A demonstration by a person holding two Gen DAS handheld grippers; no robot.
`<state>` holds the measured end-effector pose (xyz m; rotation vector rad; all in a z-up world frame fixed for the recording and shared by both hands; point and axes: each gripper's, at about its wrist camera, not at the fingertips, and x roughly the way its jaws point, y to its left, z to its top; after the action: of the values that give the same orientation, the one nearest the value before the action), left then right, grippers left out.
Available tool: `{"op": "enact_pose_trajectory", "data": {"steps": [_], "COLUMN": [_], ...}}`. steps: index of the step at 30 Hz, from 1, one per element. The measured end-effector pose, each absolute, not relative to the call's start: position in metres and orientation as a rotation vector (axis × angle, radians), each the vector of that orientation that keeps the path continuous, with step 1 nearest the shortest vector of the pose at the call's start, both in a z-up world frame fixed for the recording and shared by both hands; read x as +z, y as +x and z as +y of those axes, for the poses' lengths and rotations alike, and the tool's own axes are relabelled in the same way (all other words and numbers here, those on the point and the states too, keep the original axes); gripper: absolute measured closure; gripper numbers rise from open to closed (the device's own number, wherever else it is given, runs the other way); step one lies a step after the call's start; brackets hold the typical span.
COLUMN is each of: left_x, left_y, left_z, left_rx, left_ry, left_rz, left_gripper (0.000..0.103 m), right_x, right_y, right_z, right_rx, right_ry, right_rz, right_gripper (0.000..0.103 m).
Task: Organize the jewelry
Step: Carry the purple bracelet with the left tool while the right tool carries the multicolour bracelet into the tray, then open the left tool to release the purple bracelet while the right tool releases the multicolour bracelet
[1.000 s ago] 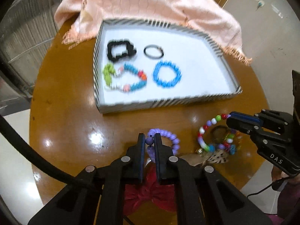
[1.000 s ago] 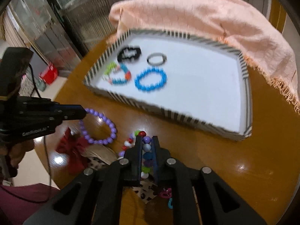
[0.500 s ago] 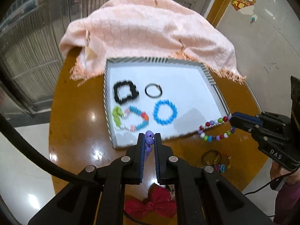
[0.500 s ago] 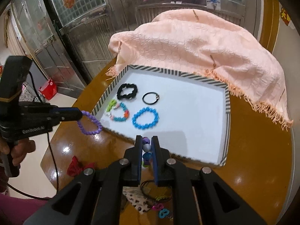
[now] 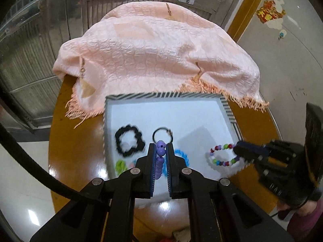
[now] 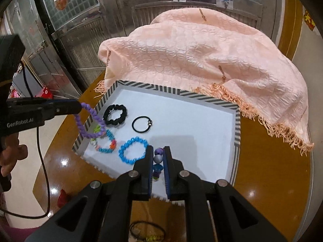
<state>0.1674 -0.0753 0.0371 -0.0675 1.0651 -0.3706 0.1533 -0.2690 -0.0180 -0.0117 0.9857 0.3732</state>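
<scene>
I start with the round wooden table (image 6: pixel 268 169): a peach cloth (image 6: pixel 201 46) is heaped over its far side, and the striped-rim tray (image 6: pixel 237 129) sits just in front of that cloth. Along the tray's left edge lie a black scrunchie (image 6: pixel 115 114), a thin black hair tie (image 6: pixel 141 124), a mixed-colour beaded bracelet (image 6: pixel 106 142) and a blue beaded bracelet (image 6: pixel 133 150).

My left gripper (image 5: pixel 160 153) is pinching the purple bead bracelet (image 6: pixel 88 122), which dangles as a slack loop over the tray's left rim. My right gripper (image 6: pixel 158 157) is clamped on the multicoloured bead bracelet (image 5: pixel 224 157), hanging above the tray's right side near its front edge.

Both strings look very light and fully limp; I expect them to swing and fold on themselves when lowered. The round beads seem smooth, so I judge a grip across one or two beads, pads square on, holds best. From the blurred left view I cannot say whether the loop already touches the tray floor. Nothing here looks fragile, though a stretchy cord could snag on the rim.
</scene>
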Motion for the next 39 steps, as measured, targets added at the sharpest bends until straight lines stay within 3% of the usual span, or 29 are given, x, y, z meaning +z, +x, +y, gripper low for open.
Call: {"op": "enact_pose_trajectory", "data": {"steps": [15, 28, 29, 31, 33, 39], "left_x": [-0.030, -0.064, -0.064, -0.062, -0.056, -0.029], "left_y": [0.270, 0.280, 0.279, 0.276, 0.271, 0.241], "left_z": [-0.090, -0.070, -0.070, -0.070, -0.068, -0.058], "left_rx": [-0.265, -0.135, -0.127, -0.118, -0.113, -0.080], "left_ry": [-0.124, -0.085, -0.077, -0.064, -0.063, -0.062], "left_rz": [1.181, 1.215, 1.215, 1.209, 1.193, 1.125], "left_gripper": [0.100, 0.099, 0.092, 0.079, 0.079, 0.079], "right_x": [-0.081, -0.113, -0.113, -0.109, -0.102, -0.081], "right_y": [0.251, 0.275, 0.274, 0.270, 0.263, 0.232], "right_z": [-0.277, -0.276, -0.276, -0.278, -0.282, -0.286], "right_rx": [0.372, 0.317, 0.310, 0.299, 0.290, 0.299], "right_ry": [0.035, 0.050, 0.045, 0.043, 0.059, 0.076], "right_rz": [1.098, 1.129, 1.130, 1.117, 1.098, 1.057], "right_gripper": [0.094, 0.093, 0.091, 0.074, 0.068, 0.067]}}
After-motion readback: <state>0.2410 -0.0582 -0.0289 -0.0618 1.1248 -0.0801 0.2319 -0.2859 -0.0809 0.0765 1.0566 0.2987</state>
